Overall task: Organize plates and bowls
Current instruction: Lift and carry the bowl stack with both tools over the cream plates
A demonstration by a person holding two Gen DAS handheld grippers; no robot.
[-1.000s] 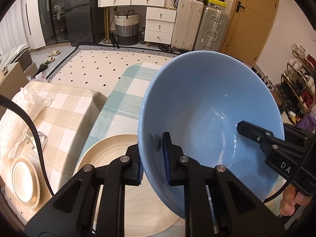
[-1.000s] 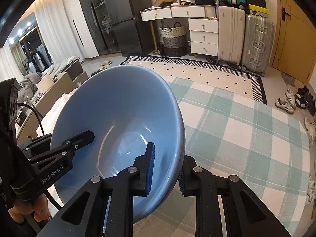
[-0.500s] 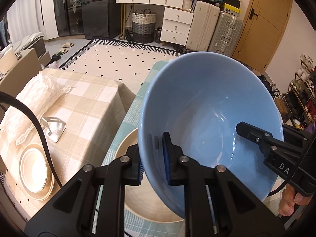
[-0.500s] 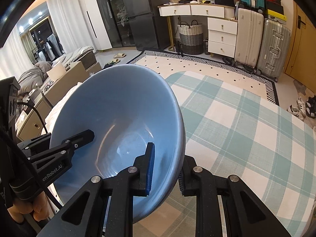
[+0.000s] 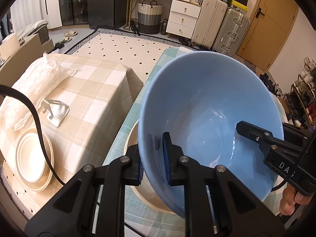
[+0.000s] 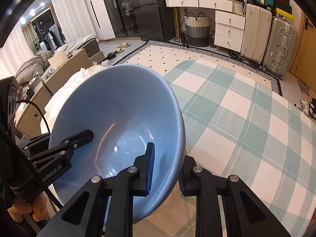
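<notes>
Since a second ago I am lowering the glossy pale-blue ceramic bowl (image 5: 209, 122) leftward; my left gripper (image 5: 153, 156) and right gripper (image 6: 166, 167) are each clamping its rim. Below my jaws, a large beige plate (image 5: 144, 189) is waiting; placing remains, and stacked cream plates (image 5: 33, 158) are lying left.

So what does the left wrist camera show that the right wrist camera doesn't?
Left wrist only: a stack of cream plates and a metal stand on the beige checked cloth, plus shoe racks at far right.
Right wrist only: a bed and curtains.
Both: the blue bowl, its rim clamped by the left gripper and right gripper, the green checked cloth, the suitcases.
</notes>
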